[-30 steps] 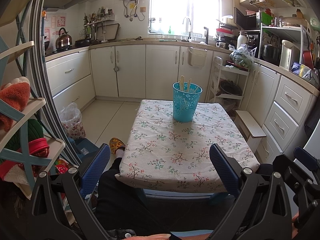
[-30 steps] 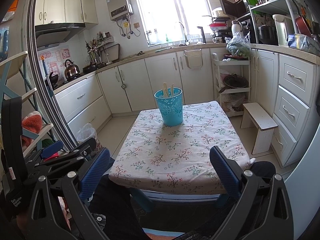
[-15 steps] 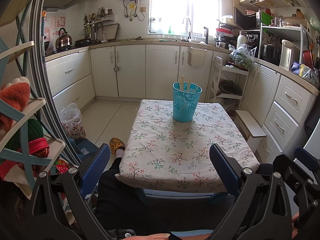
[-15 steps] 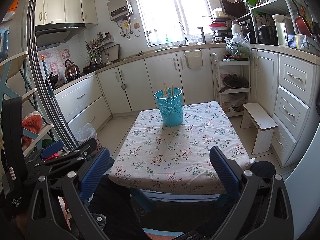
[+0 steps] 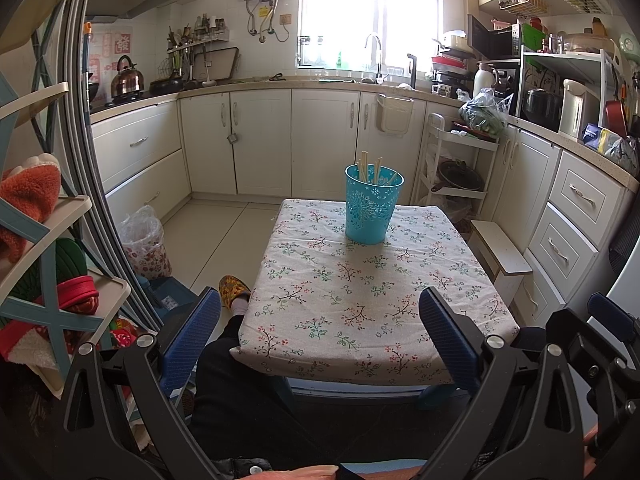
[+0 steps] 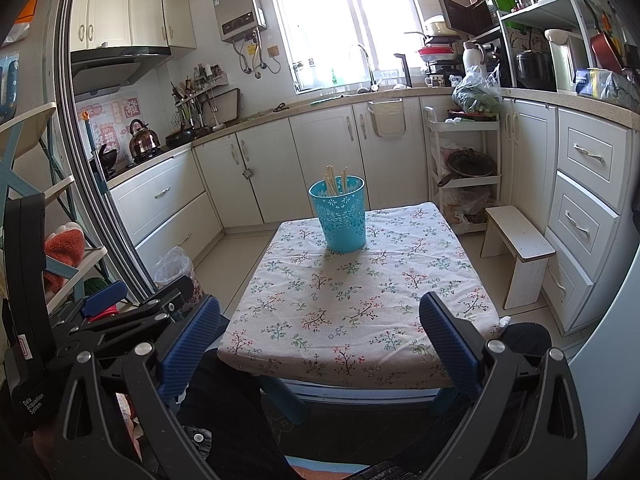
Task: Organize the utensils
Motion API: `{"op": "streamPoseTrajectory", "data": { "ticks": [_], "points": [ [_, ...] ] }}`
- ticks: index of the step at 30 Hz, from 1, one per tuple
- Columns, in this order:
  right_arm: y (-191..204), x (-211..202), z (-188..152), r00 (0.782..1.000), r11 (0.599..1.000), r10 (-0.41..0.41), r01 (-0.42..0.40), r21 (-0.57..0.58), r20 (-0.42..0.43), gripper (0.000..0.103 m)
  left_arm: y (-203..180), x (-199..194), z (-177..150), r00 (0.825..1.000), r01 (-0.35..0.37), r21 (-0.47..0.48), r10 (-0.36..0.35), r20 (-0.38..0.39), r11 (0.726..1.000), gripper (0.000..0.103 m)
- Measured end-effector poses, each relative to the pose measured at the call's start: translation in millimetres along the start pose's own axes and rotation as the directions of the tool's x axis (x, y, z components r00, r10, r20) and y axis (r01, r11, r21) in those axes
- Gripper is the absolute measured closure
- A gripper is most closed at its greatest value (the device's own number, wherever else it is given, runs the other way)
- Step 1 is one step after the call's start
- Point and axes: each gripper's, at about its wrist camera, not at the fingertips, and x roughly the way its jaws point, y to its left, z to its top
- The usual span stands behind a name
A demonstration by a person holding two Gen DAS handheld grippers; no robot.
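Nothing has shifted since a moment ago: left tongs [image 5: 320,328] and right tongs [image 6: 320,326] both hang released and empty at the floral-clothed worktop's [image 5: 372,292] near edge, well apart from the far turquoise perforated plastic bucket [image 5: 374,210] holding pale wooden chopsticks [image 5: 370,168].

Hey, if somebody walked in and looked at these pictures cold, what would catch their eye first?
Probably the bright turquoise cup standing upright toward the far end of the floral tablecloth, with pale chopsticks sticking out of it. Next, the two open grippers, left gripper and right gripper, held empty at the near edge. Behind it all, the glaring window over the counter.
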Motion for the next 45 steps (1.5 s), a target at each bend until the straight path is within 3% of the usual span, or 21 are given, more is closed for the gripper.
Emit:
{"op": "streamPoseTrajectory", "data": {
  "ticks": [45],
  "points": [
    [1.8,-0.4,-1.1,1.0,1.0,-0.001,0.001,-0.001,0.003,0.007,0.4,0.2,-2.7,1.0,-0.001,0.0,0.001,0.002,1.0,0.008]
  ]
}}
